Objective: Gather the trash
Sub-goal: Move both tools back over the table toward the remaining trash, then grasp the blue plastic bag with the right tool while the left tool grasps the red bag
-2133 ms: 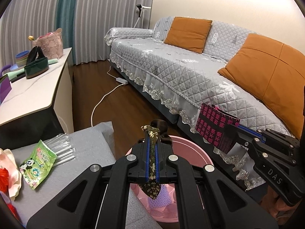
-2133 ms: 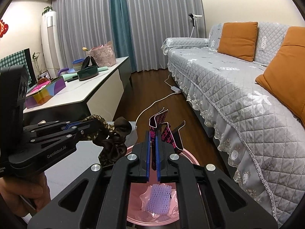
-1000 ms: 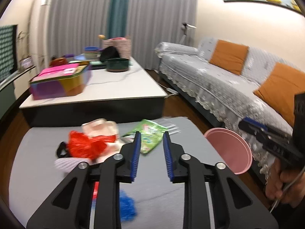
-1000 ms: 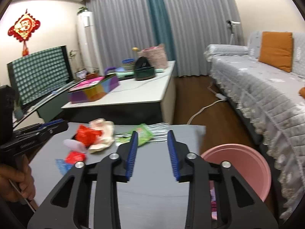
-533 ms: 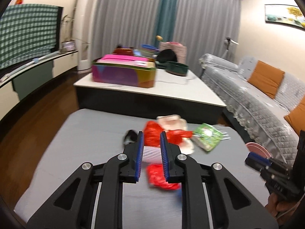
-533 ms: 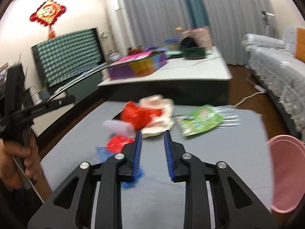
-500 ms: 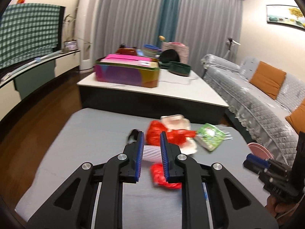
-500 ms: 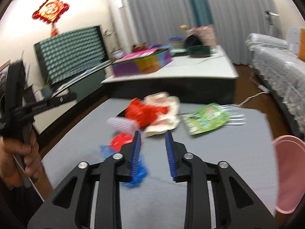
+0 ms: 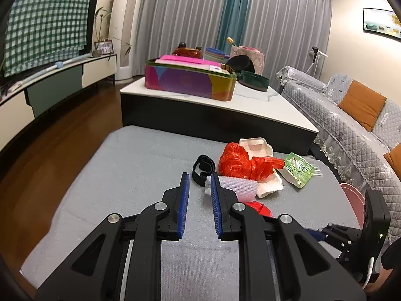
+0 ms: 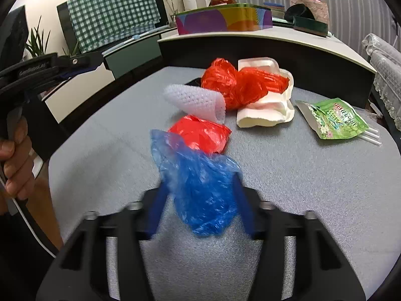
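Trash lies on the grey table. In the left wrist view my left gripper is open and empty, just short of a black band and a white foam net. Beyond are a red bag, a white foam box and a green packet. In the right wrist view my right gripper is open, its fingers on both sides of a blue plastic bag. A small red bag, the foam net and the foam box lie beyond.
The pink bin's rim shows at the table's right edge. A low white table with a colourful box stands behind. A grey sofa is on the right. The left gripper also shows in the right wrist view.
Both grippers dropped their items at the bin, swung back to the table and opened. The right gripper has lowered and closed in around the blue bag.
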Demonstrator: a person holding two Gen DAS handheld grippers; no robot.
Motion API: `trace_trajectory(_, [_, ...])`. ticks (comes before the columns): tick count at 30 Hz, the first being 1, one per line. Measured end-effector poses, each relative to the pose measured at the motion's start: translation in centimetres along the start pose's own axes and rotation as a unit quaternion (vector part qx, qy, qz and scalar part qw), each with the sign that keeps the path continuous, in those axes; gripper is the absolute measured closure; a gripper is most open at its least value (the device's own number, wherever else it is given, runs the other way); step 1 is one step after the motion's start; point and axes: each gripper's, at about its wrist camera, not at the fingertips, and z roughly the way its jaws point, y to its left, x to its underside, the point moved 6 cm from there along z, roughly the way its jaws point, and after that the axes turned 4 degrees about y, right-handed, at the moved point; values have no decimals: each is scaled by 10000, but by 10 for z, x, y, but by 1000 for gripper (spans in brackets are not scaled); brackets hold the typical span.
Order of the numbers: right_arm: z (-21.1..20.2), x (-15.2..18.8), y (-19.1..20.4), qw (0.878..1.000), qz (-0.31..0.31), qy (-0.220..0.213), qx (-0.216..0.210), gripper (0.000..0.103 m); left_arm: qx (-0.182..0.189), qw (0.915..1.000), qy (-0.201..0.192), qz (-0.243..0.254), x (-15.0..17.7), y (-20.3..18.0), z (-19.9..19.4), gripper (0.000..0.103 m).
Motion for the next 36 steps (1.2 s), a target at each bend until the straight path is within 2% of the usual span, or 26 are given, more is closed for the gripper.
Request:
trace_trajectory(3, [-4, -1, -6, 9999, 60, -4, -114, 96, 43, 10000, 86, 6, 3, -4, 11, 86])
trace_trajectory(4, [-8, -2, -7, 9999, 70, -24, -141, 99, 55, 9999, 105, 19, 3, -7, 15, 86])
trace_trajectory(16, [-46, -17, -62, 9957, 572, -659, 301, 101, 31, 9989, 459, 36, 14, -24, 69, 85])
trace_trajectory(19, [-50, -17, -77, 9943, 692, -720, 383, 101, 26, 9981, 610, 10, 17, -25, 86, 77])
trace_trajectory(21, [-51, -17, -83, 9937, 737, -733, 408, 101, 24, 9980, 626, -7, 16, -27, 93, 65])
trace_trajectory(29, [-53, -15, -99, 9922, 870, -756, 480, 101, 67, 9971, 757, 69, 20, -37, 105, 63])
trace_trajectory(31, [-55, -15, -99, 9920, 878, -769, 483, 101, 84, 9970, 764, 92, 21, -39, 104, 66])
trace_trajectory(33, [-57, -16, -99, 9919, 857, -796, 495, 101, 96, 9969, 758, 174, 20, -43, 102, 87])
trace_trajectory(36, [-60, -16, -97, 9918, 821, -831, 526, 101, 125, 9971, 688, 289, 18, -47, 94, 94])
